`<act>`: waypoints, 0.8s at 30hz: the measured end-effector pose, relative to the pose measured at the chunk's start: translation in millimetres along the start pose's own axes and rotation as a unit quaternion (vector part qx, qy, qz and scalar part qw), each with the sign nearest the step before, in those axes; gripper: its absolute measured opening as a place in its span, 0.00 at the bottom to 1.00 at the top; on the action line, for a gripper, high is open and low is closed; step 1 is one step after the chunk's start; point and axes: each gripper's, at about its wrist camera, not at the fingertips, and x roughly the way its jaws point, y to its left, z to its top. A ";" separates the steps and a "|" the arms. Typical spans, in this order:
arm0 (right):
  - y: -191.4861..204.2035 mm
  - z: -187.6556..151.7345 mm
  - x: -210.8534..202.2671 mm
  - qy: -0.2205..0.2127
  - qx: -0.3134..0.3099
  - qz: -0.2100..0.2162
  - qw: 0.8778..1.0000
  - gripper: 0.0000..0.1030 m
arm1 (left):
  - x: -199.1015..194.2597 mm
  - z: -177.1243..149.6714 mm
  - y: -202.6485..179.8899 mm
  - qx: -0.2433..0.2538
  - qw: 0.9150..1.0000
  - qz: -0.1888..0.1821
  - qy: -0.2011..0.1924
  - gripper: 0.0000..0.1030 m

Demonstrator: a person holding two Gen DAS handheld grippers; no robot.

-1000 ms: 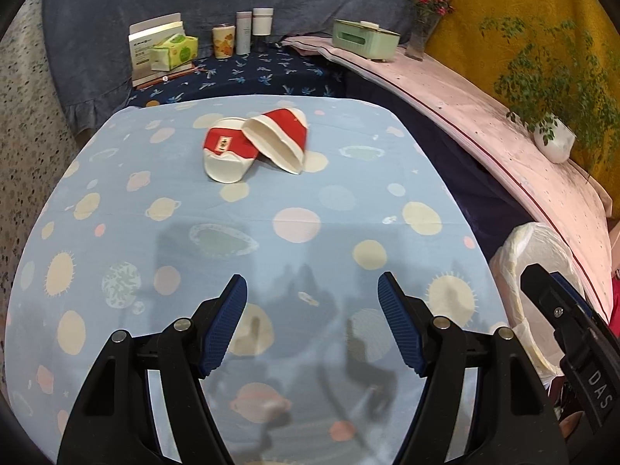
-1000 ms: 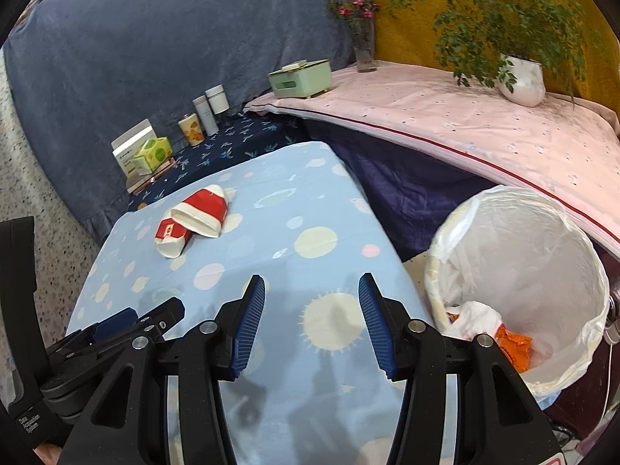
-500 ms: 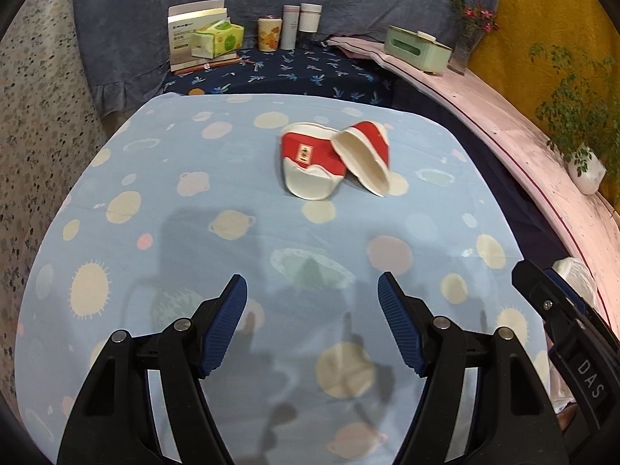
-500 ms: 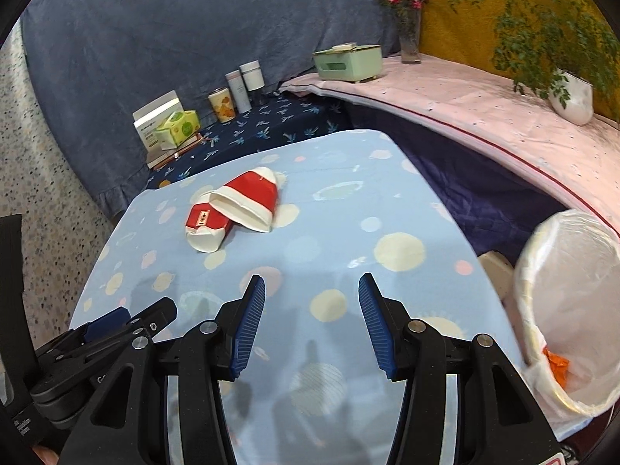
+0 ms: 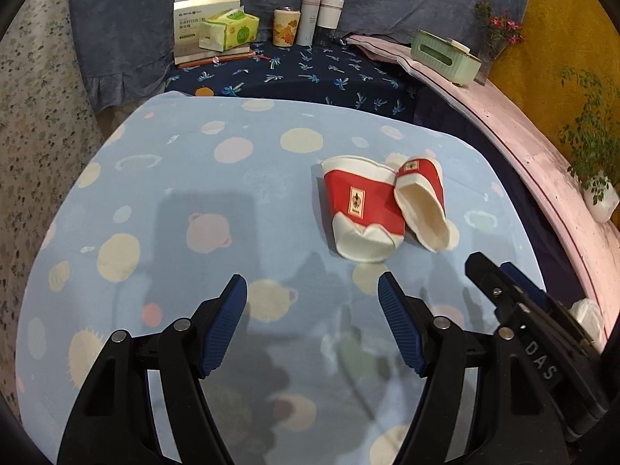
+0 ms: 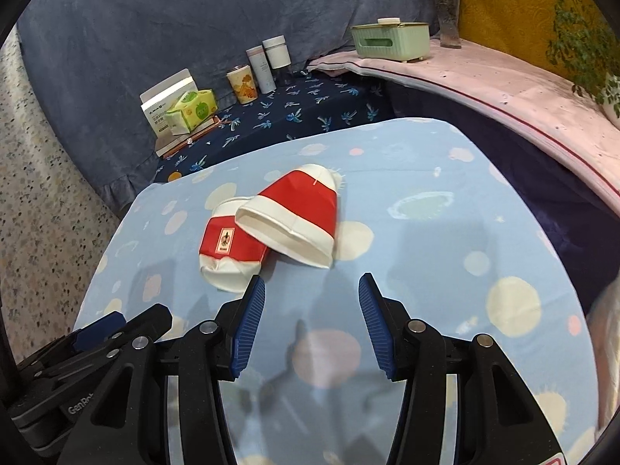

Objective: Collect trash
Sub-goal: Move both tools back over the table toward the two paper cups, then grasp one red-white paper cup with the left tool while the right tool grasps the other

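Note:
Two crushed red-and-white paper cups lie touching on the light blue spotted tablecloth [image 5: 193,201]. The one with a small label [image 5: 362,213] [image 6: 228,248] lies to the left of the open-mouthed one [image 5: 422,201] [image 6: 294,217]. My left gripper [image 5: 312,317] is open and empty, a short way in front of the labelled cup. My right gripper [image 6: 312,310] is open and empty, just in front of both cups. The right gripper also shows at the lower right of the left wrist view [image 5: 534,341].
A tissue pack and box [image 5: 217,31], a printed cup [image 5: 286,27] and two white bottles [image 5: 319,19] stand on the dark blue cloth behind. A green tissue box [image 5: 445,56], a flower vase [image 6: 449,11] and a potted plant [image 5: 596,190] stand on the pink ledge. A bin bag's edge [image 5: 587,312] shows right.
Both grippers have swung away from the white-bagged bin toward the two cups and moved closer to them. The bin has almost left both views. Both grippers stay open.

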 end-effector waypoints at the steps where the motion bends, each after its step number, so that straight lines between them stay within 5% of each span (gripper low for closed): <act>1: 0.0 2.9 6.4 0.001 0.002 -0.001 1.000 0.48 | 5.3 3.8 -0.2 -0.003 1.000 -0.007 0.002 0.65; 16: -14.6 24.4 78.7 0.033 0.029 -0.002 0.999 0.43 | 69.1 39.9 -4.9 -0.020 0.999 -0.038 0.033 0.63; 20: -15.2 25.9 84.0 0.036 0.025 0.005 0.999 0.19 | 76.5 40.0 -6.9 -0.022 0.997 -0.058 0.044 0.46; 24: -16.1 26.2 80.4 0.033 0.024 0.009 0.999 0.08 | 72.8 39.3 -15.8 -0.011 0.996 -0.074 0.039 0.25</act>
